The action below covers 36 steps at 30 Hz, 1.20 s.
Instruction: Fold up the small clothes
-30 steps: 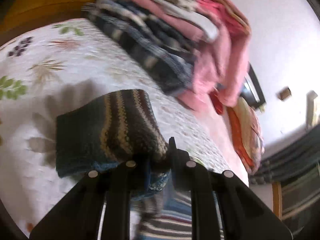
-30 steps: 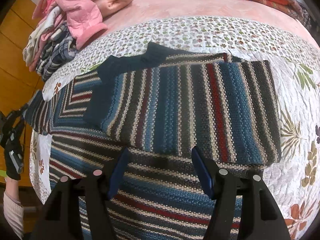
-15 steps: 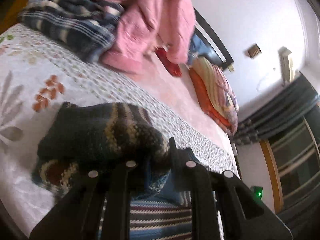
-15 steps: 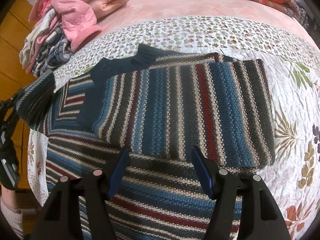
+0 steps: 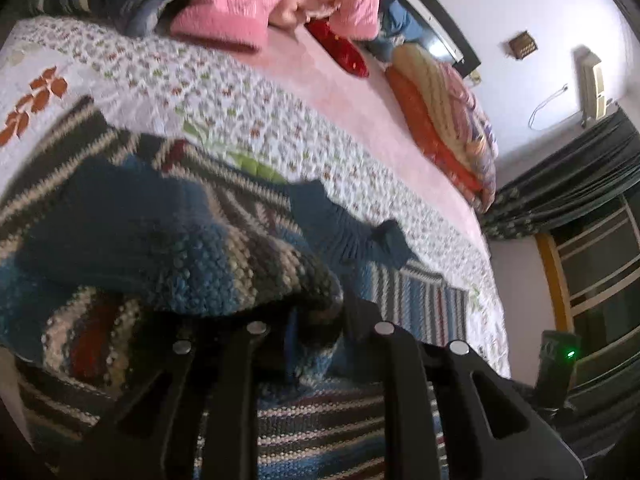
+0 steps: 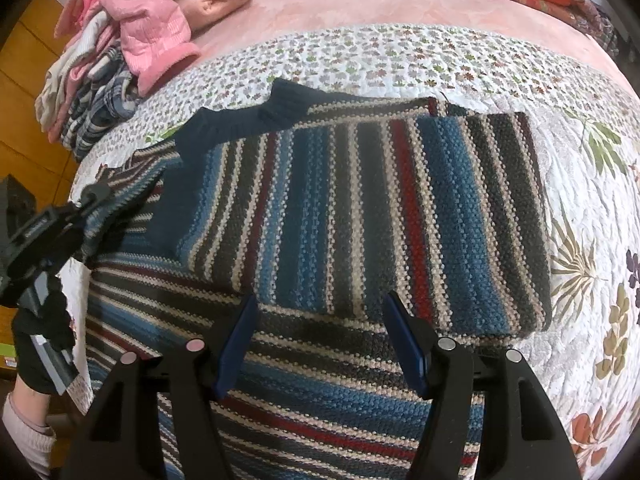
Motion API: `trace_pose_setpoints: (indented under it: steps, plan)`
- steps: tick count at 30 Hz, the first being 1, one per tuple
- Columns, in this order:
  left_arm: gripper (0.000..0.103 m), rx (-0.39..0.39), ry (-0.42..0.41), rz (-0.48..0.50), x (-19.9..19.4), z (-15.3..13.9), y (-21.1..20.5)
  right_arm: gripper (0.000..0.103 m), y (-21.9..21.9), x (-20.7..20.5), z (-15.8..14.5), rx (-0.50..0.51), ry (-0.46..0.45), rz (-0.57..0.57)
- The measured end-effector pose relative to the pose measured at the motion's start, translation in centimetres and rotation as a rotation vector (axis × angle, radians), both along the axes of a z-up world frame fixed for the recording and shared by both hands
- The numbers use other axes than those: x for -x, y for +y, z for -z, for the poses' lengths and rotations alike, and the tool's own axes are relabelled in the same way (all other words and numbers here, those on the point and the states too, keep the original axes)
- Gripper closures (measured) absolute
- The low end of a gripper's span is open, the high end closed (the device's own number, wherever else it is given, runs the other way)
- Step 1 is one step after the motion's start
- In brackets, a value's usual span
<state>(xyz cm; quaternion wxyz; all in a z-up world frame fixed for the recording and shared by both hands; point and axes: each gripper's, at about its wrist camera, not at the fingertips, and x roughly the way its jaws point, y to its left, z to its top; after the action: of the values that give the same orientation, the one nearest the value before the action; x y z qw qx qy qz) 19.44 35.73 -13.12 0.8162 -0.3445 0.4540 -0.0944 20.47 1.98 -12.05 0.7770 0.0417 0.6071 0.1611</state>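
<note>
Knitted wool in blue, charcoal, cream and dark red stripes makes up the sweater (image 6: 360,216), which lies spread across the floral quilt (image 6: 400,60) on the bed. One side panel is folded over the body, so its stripes run crosswise to those beneath. Its lower part is cut off by the bottom of the right wrist view, and the navy ribbed collar (image 6: 256,116) curls up at the far edge.

The left gripper (image 5: 316,320) is clamped on a bunched sleeve (image 5: 180,256) of the sweater; the thick, bobbly knit drapes over the fingertips and hides them, and the near fabric is blurred. In the right wrist view that same gripper shows at the left edge, held by a hand in a black glove above a pale ribbed cuff, only partly in frame.

The right gripper (image 6: 320,340) hovers over the sweater's middle with its blue-padded fingers (image 6: 236,344) spread wide and nothing between them.

A heap of clothes (image 6: 120,60), pink quilted and fleecy pieces over blue plaid, sits at the far corner of the bed, partly cut off. Orange and patterned pillows (image 5: 444,120) lie by the headboard. No writing is legible anywhere.
</note>
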Motion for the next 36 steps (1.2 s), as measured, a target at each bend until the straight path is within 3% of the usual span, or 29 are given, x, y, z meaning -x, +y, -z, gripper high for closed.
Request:
trace_pose_setpoints:
  steps: [6,10,11,16,20,22,24,27,33,36]
  plan:
    - [0.074,-0.038,0.075,0.035,0.4,3.0,-1.8,0.038,0.0,0.0,0.2,0.001,0.008,0.001]
    - [0.07,-0.052,0.09,0.062,0.7,3.4,-2.0,0.038,0.3,-0.1,0.3,0.001,0.013,-0.004]
    - [0.069,-0.04,0.099,0.067,0.7,3.2,-1.8,0.038,0.5,-0.2,0.4,0.002,0.014,-0.005]
    - [0.041,0.014,0.187,0.117,1.2,0.2,0.2,0.038,1.4,0.0,0.0,-0.01,0.009,-0.026]
    - [0.036,0.059,0.178,0.058,2.6,-2.5,4.2,0.038,2.4,0.1,-0.8,-0.072,0.023,-0.036]
    - [0.036,0.065,0.136,-0.021,3.2,-3.6,7.0,0.037,3.7,0.1,-1.3,-0.115,0.033,-0.049]
    - [0.036,-0.019,0.12,-0.085,3.5,-4.0,8.9,0.037,5.2,0.1,-1.8,-0.138,0.032,-0.069]
    - [0.038,-0.113,0.159,-0.121,3.3,-2.3,9.9,0.037,8.2,-0.1,-2.1,-0.195,0.035,-0.095]
    - [0.049,-0.258,0.276,-0.095,2.9,2.1,10.5,0.037,14.7,-1.6,-0.7,-0.237,0.088,-0.132]
    - [0.049,-0.298,0.263,-0.071,3.1,3.3,10.1,0.037,17.1,-2.5,0.5,-0.252,0.124,-0.127]
